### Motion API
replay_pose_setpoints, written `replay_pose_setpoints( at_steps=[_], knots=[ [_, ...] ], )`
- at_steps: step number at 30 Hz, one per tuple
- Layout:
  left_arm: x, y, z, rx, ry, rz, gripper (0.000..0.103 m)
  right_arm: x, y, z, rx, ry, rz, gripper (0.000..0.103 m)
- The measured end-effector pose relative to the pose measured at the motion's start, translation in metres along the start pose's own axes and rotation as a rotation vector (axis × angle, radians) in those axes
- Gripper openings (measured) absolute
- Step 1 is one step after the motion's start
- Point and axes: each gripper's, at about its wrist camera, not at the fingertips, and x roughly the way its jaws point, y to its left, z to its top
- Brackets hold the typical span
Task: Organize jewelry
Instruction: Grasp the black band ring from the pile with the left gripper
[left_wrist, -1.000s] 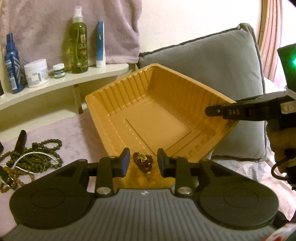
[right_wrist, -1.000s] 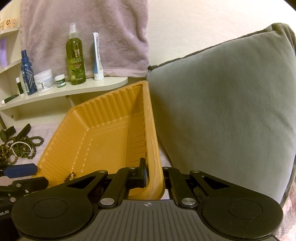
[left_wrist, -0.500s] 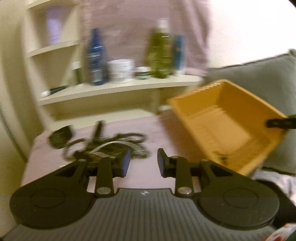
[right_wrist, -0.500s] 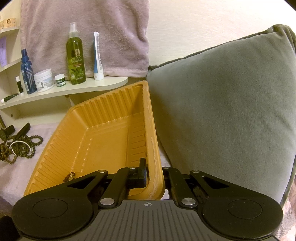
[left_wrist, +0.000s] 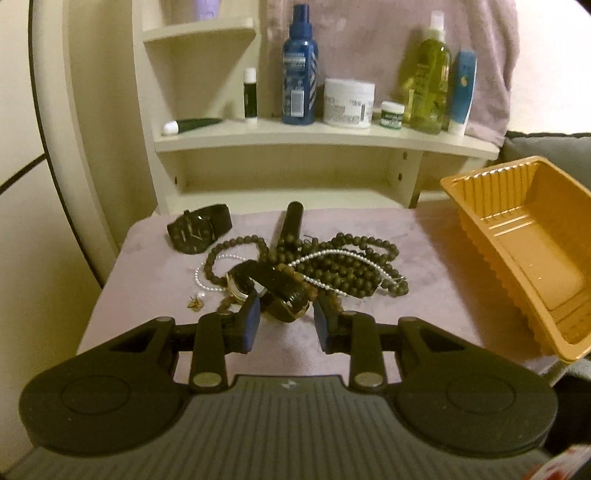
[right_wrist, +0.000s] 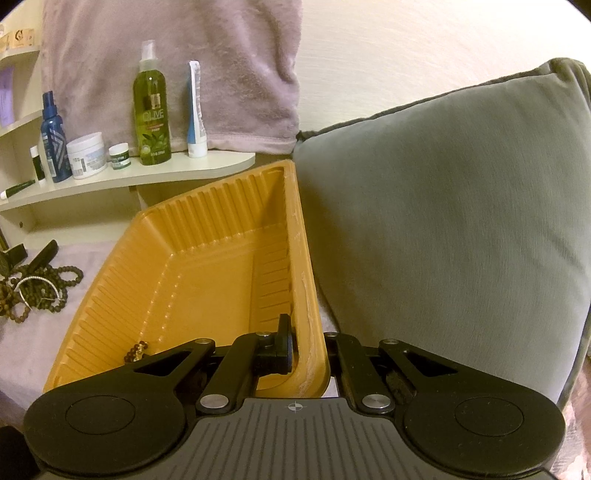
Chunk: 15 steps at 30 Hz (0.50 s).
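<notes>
A pile of jewelry lies on the pink cloth: dark bead necklaces (left_wrist: 351, 269), a pearl strand (left_wrist: 332, 254), a black-and-gold watch (left_wrist: 280, 291), a black watch (left_wrist: 199, 229) and a small earring (left_wrist: 195, 301). My left gripper (left_wrist: 286, 321) is open and empty, just in front of the black-and-gold watch. The orange tray (left_wrist: 517, 251) stands tilted at the right. My right gripper (right_wrist: 310, 354) is shut on the tray's near wall (right_wrist: 306, 314). A small brown beaded piece (right_wrist: 135, 350) lies inside the tray.
A cream shelf (left_wrist: 314, 136) behind the cloth holds bottles and jars. A grey cushion (right_wrist: 443, 221) stands right of the tray. A pink towel (right_wrist: 177, 62) hangs on the wall. The jewelry pile also shows at the left of the right wrist view (right_wrist: 37, 288).
My left gripper has swung left from above the tray to the jewelry pile, leaving the brown beaded piece in the tray. The right gripper still holds the tray.
</notes>
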Motion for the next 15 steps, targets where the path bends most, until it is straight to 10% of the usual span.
replay_pose_setpoints(
  at_steps=[15],
  knots=[
    [0.016, 0.002, -0.005, 0.014, -0.001, 0.086, 0.03, 0.001, 0.0, 0.0, -0.001, 0.0, -0.001, 0.005]
  ],
)
